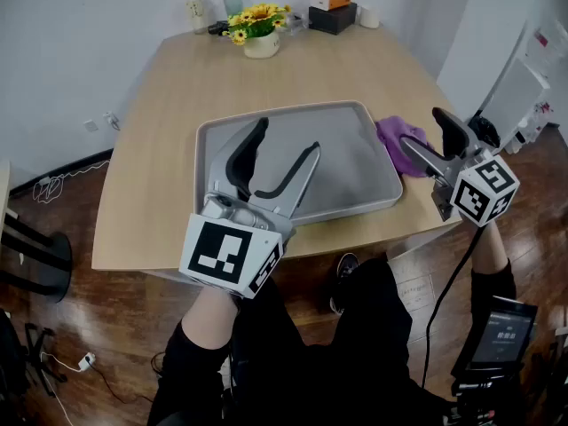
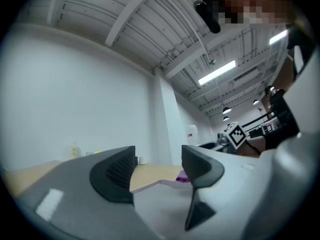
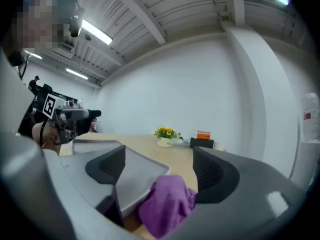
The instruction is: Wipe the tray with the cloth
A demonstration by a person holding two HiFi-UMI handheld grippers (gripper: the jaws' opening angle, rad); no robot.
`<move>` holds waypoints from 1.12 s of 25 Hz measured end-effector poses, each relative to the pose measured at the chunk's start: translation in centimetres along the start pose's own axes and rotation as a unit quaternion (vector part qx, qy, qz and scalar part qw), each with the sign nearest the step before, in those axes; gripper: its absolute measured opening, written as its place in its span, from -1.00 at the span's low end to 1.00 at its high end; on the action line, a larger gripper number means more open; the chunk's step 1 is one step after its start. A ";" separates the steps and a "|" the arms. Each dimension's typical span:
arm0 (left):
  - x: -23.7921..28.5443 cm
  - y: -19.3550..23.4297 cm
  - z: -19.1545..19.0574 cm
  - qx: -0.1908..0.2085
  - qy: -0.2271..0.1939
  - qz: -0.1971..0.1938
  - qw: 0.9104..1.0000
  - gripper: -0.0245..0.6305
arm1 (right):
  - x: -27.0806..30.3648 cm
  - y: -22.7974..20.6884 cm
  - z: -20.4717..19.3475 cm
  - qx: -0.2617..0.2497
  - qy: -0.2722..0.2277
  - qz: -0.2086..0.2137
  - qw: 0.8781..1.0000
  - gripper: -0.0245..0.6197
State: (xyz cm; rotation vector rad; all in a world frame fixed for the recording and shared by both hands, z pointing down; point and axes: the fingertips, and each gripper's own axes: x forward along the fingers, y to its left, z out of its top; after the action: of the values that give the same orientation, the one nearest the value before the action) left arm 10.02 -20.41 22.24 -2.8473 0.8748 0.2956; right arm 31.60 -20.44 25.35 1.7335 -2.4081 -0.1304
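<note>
A grey tray (image 1: 355, 162) lies near the front edge of a wooden table. A crumpled purple cloth (image 1: 401, 138) rests on the table against the tray's right rim. My left gripper (image 1: 286, 145) hovers over the tray's front part, open and empty; in the left gripper view (image 2: 158, 166) the cloth (image 2: 183, 176) shows small, far beyond its jaws. My right gripper (image 1: 426, 145) hangs just right of the cloth, open. In the right gripper view (image 3: 159, 166) the cloth (image 3: 167, 206) sits low between the jaws beside the tray's corner (image 3: 135, 176), with the pads apart from it.
At the table's far end stand a pot of yellow flowers (image 1: 260, 32), a black box (image 1: 333, 18) with an orange box on top, a white cup (image 1: 369, 16) and a small bottle (image 1: 195, 11). The table's front edge (image 1: 355, 238) runs just below the tray.
</note>
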 end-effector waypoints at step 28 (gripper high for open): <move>-6.4 5.4 -5.0 0.055 0.177 -0.011 0.983 -0.15 | 8.0 4.2 -4.0 -0.024 0.217 0.143 0.965 -0.55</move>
State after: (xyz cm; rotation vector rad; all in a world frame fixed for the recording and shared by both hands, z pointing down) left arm 2.49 -22.40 28.13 -2.8478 0.8837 -0.2649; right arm 25.94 -26.51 30.70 1.2155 -2.2641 0.2050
